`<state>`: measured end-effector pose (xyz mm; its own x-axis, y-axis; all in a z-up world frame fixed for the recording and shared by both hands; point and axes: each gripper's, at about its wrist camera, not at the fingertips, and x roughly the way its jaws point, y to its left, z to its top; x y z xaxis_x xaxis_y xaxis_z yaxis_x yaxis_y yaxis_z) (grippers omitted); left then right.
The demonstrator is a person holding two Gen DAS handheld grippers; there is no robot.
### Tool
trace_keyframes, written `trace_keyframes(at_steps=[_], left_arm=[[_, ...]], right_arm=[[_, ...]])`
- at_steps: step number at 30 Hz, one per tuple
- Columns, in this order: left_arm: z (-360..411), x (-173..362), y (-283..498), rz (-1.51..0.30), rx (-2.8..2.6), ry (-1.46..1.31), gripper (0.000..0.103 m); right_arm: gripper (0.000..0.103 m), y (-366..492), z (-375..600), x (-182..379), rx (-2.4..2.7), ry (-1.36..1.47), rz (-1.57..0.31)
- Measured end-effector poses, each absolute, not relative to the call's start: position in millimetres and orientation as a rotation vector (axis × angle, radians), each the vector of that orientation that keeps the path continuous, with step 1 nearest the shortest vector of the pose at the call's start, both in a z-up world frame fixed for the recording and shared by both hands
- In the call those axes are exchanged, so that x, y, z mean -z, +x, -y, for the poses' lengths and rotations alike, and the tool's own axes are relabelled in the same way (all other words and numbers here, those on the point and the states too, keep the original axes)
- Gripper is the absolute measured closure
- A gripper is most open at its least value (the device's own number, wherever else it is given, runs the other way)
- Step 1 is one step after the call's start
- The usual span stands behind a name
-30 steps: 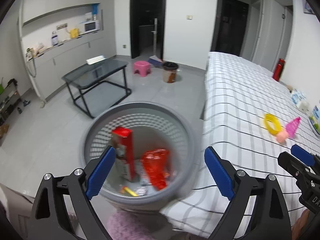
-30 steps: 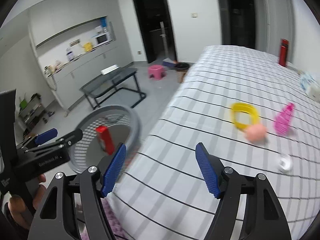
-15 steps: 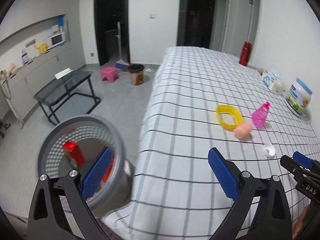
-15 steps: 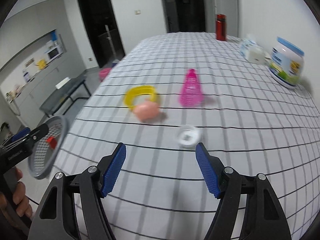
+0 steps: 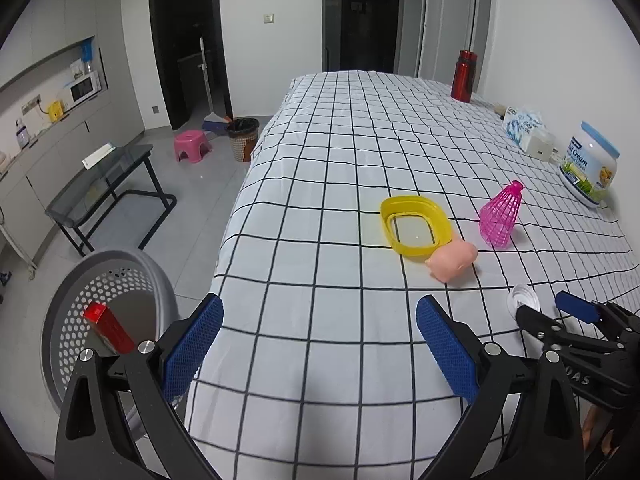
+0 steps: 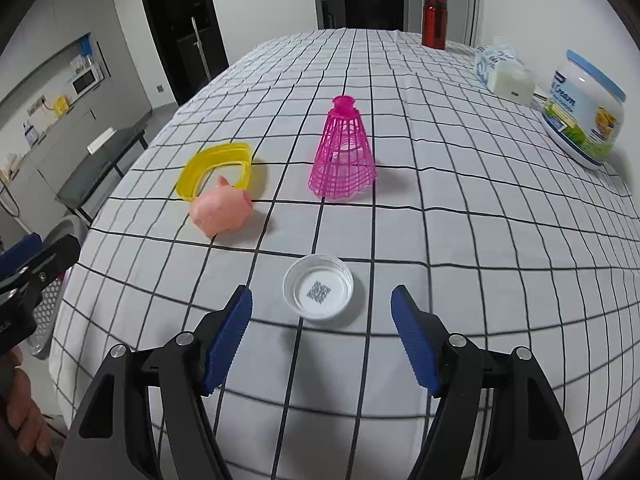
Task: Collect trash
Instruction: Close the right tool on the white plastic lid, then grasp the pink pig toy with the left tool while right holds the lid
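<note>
White plastic lid [image 6: 318,293] lies just ahead of the wide-open, empty right hand-held gripper [image 6: 320,312], which should straddle its rim squarely before closing on the table [image 6: 460,240].

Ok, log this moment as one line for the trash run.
right tongs: open, lined up on white lid | left tongs: open, empty, over checked tablecloth | grey mesh bin: beside table, red box inside

Home-like room: checked bedspread [image 5: 320,184], microwave [image 5: 84,87] on counter, pink stool [image 5: 192,145].
</note>
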<state>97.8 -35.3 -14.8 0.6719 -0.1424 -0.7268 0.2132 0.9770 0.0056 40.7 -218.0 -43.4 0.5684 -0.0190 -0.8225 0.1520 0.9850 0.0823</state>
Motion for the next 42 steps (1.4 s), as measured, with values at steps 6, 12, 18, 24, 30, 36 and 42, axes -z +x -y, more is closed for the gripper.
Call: trace_keyframes(at_steps=[6, 12, 18, 24, 30, 36, 42], left_arm=[[46, 19, 104, -0.818, 0.202, 0.112, 0.008], [56, 22, 106, -0.825, 0.204, 0.126, 0.008], [68, 23, 105, -0.826, 0.216, 0.139, 0.008], [87, 27, 108, -0.836, 0.235, 0.142, 0.008], [114, 34, 116, -0.845, 0.256, 0.144, 0.008], [139, 45, 133, -0.864, 0.252, 0.136, 0.008], [157, 54, 144, -0.868, 0.222, 0.165, 0.008]], right_arm=[[0.035, 47, 217, 49, 0.101, 0.132, -0.977], [0.052, 51, 216, 53, 0.086, 0.132, -0.987], [0.064, 50, 219, 52, 0.061, 0.15, -0.965], [0.064, 39, 238, 40, 0.083, 0.196, -0.903], [0.064, 25, 265, 38, 0.108, 0.271, -0.862], [0.064, 16, 280, 40, 0.102, 0.331, -0.838], [0.064, 14, 290, 44, 0.085, 0.386, -0.833]])
